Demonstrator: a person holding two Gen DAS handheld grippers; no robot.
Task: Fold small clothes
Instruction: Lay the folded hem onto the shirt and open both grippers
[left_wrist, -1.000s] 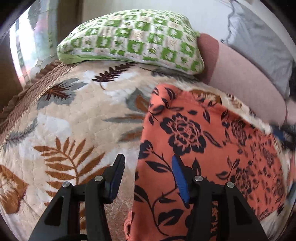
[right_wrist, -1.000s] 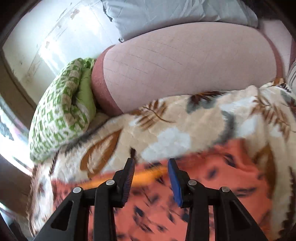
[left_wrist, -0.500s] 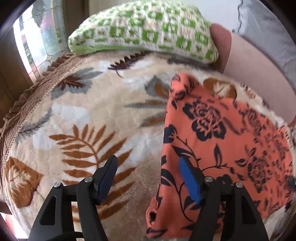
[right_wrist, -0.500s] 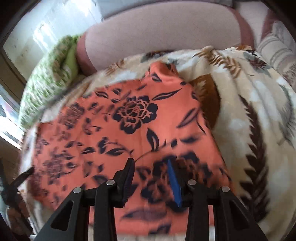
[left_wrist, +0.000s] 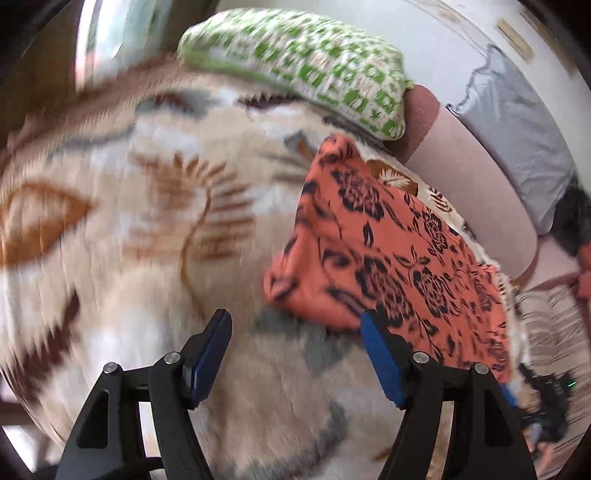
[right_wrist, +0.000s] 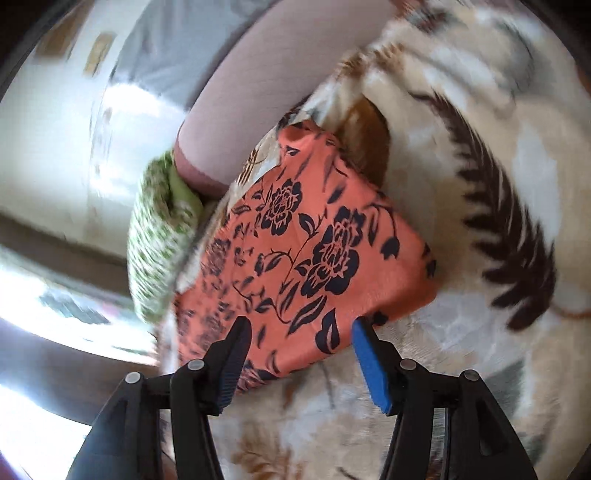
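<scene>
Left wrist view: left gripper (left_wrist: 295, 345) spread, jaws just opening, nothing pinched, over leaf-print blanket (left_wrist: 155, 236). Orange floral garment (left_wrist: 388, 258) lies folded beside its right finger. Right gripper (right_wrist: 301, 349) spread too, just opening, hovering at garment's near edge. Green checked pillow (left_wrist: 295, 62), pink bolster (left_wrist: 476, 192) behind. Heavy blur; window cut off.

left gripper (left_wrist: 295, 347) open, empty | orange floral garment (left_wrist: 388, 251) folded on blanket (left_wrist: 147, 221)
</scene>
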